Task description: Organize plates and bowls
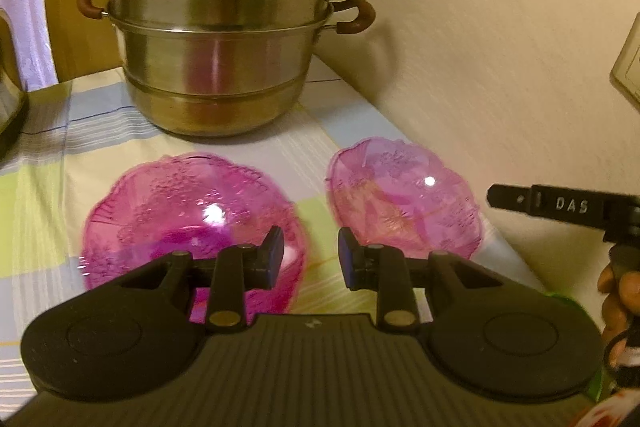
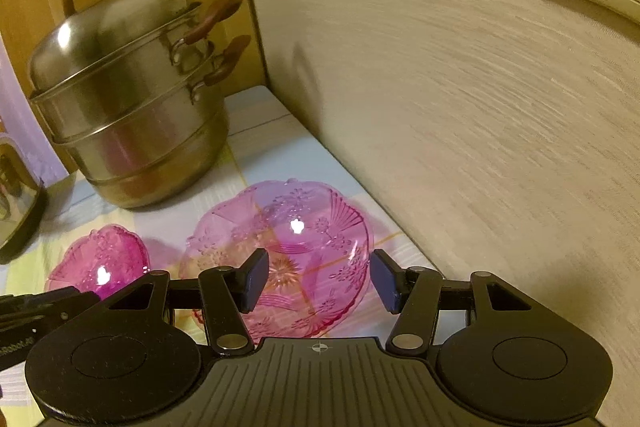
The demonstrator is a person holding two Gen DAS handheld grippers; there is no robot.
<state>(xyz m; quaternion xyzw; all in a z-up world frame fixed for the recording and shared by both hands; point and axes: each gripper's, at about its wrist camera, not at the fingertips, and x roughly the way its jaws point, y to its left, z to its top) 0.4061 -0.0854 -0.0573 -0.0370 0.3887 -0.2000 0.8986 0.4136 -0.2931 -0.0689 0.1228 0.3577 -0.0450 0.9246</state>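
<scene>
Two pink see-through bowls lie on a checked tablecloth. In the left wrist view the darker pink bowl (image 1: 192, 223) is at the left and the paler pink bowl (image 1: 404, 203) at the right, near the wall. My left gripper (image 1: 310, 259) is open and empty, above the gap between them. In the right wrist view the paler bowl (image 2: 280, 251) lies under my right gripper (image 2: 318, 279), which is open and empty; the darker bowl (image 2: 100, 259) is at the left. The right gripper's finger also shows in the left wrist view (image 1: 516, 197).
A tall stainless steamer pot (image 1: 224, 27) with brown handles stands behind the bowls; it also shows in the right wrist view (image 2: 128, 99). A wall (image 1: 500, 67) with sockets runs along the table's right edge. A shiny kettle-like object (image 2: 16, 203) stands at the left.
</scene>
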